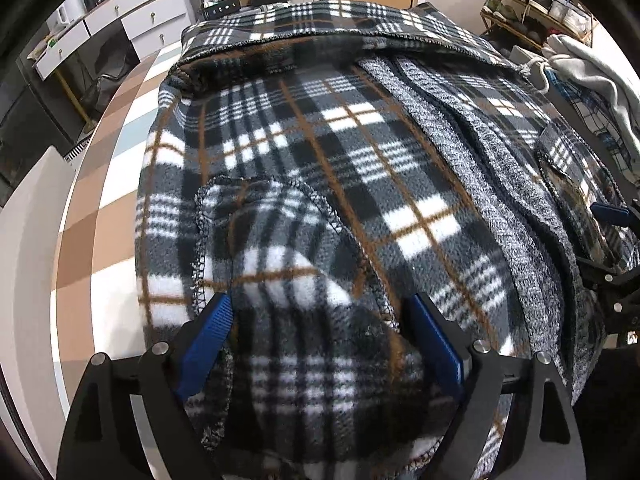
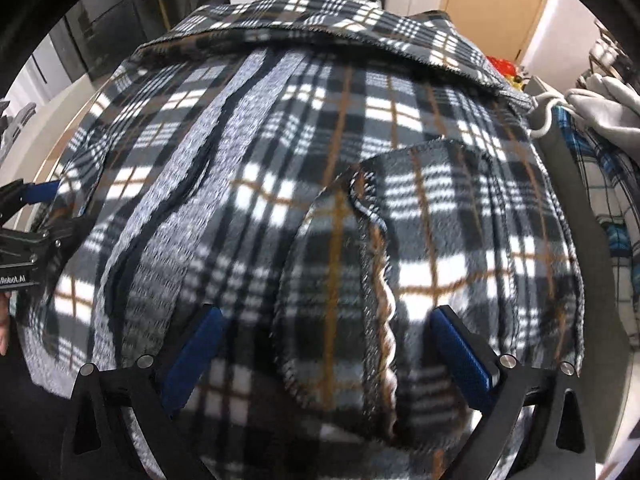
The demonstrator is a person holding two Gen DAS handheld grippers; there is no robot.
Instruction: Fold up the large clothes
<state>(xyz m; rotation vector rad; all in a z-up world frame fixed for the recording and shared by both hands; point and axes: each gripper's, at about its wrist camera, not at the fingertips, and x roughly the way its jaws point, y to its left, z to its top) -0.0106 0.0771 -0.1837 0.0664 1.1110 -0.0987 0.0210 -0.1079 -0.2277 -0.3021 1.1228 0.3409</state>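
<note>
The big plaid fleece [image 1: 340, 152] covers nearly the whole table [image 1: 92, 216], with bare table only along its left edge. A pile of clothes [image 1: 592, 76] blocks the right side. Both grippers hang close over the fleece.

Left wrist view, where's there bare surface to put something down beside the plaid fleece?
Only the checked surface left of the plaid fleece lies bare, bordered by the fleece edge and the white drawers. The right side is crowded: a grey garment and blue checked cloth pile against the fleece.
</note>
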